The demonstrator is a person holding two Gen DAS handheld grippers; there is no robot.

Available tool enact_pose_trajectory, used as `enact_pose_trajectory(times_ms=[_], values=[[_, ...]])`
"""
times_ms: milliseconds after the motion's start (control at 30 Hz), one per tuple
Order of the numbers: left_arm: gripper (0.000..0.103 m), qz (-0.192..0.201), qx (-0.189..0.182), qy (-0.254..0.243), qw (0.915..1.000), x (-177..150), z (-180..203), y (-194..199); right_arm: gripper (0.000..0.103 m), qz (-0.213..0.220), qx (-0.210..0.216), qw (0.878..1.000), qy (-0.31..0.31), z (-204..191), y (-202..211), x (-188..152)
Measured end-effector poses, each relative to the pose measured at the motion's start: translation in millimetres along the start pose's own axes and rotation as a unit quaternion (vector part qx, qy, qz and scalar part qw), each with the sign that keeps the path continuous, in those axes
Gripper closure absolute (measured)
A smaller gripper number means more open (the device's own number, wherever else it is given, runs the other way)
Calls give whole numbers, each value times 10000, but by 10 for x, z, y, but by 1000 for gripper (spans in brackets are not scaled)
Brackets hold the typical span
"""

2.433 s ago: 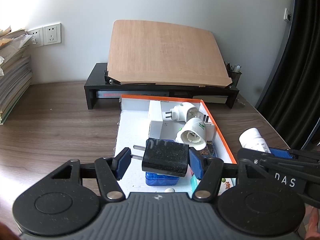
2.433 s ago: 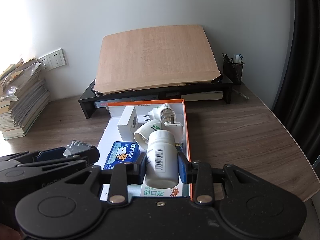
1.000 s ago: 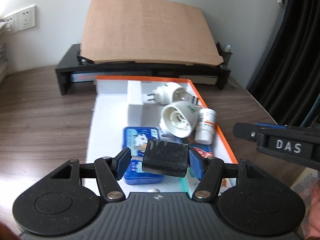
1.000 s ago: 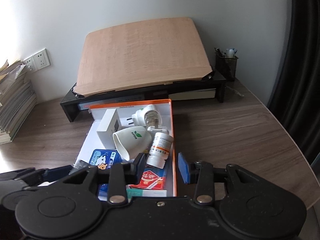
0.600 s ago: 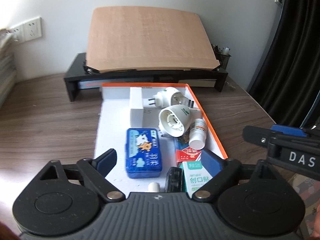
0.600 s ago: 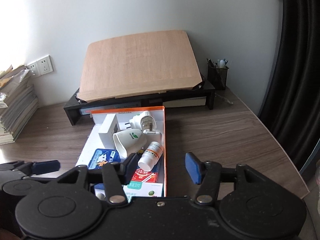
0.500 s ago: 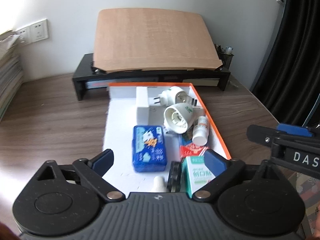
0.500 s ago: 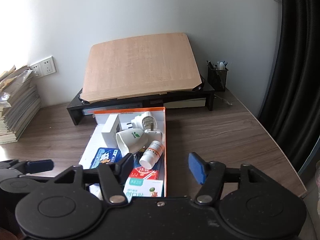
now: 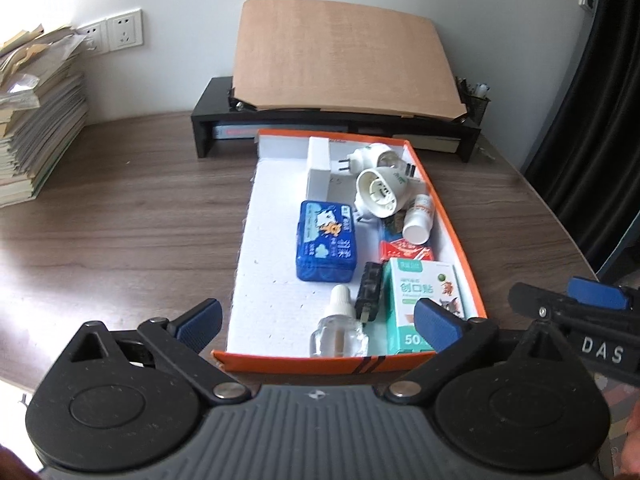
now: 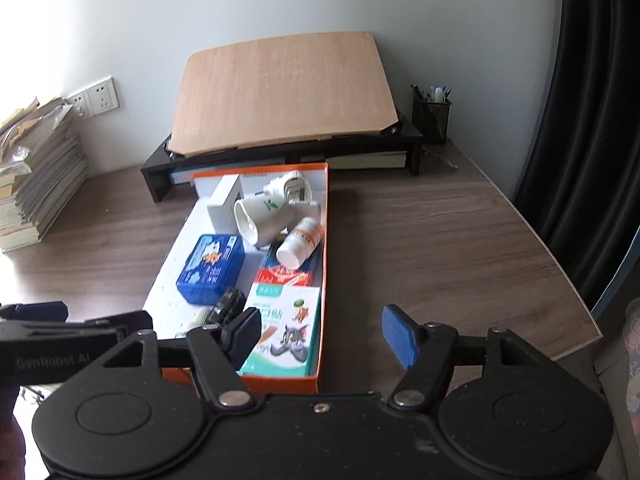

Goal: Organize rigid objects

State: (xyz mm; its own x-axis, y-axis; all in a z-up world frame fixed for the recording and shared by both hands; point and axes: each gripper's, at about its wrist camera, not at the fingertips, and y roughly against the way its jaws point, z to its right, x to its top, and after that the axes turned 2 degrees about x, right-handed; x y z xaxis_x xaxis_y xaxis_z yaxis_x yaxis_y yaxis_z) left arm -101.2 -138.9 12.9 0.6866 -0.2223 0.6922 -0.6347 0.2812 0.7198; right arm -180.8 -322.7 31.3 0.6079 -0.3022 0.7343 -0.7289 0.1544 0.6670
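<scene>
An orange-edged white box (image 9: 452, 224) (image 10: 325, 216) on the wooden desk holds several items. A black plug adapter (image 9: 369, 290) (image 10: 228, 304) lies on its side between a blue tin (image 9: 326, 246) (image 10: 211, 268) and a green carton (image 9: 424, 304) (image 10: 286, 328). A white pill bottle (image 9: 418, 222) (image 10: 300, 242) lies by the right wall, next to white plug-in devices (image 9: 378, 192) (image 10: 264, 216). A clear bottle (image 9: 338, 330) lies at the near end. My left gripper (image 9: 316, 324) is open and empty above the box's near edge. My right gripper (image 10: 322, 334) is open and empty near the box's right corner.
A black monitor stand (image 9: 332, 128) (image 10: 288, 152) with a tilted wooden board (image 9: 340, 56) (image 10: 284, 92) stands behind the box. A paper stack (image 9: 32, 120) (image 10: 36, 184) sits at the far left, a pen cup (image 10: 432, 116) at the far right. A dark curtain (image 10: 592, 120) hangs right.
The right gripper let the white pill bottle go into the box, and the left gripper let the black plug adapter go there. Both grippers opened and drew back toward the box's near edge.
</scene>
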Motion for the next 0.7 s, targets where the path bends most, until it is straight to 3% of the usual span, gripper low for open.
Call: enact_pose_trajectory(times_ms=[700], values=[[0, -89, 135, -3, 9999, -54, 11, -6, 23, -98, 14, 9999, 90, -47, 26, -79]])
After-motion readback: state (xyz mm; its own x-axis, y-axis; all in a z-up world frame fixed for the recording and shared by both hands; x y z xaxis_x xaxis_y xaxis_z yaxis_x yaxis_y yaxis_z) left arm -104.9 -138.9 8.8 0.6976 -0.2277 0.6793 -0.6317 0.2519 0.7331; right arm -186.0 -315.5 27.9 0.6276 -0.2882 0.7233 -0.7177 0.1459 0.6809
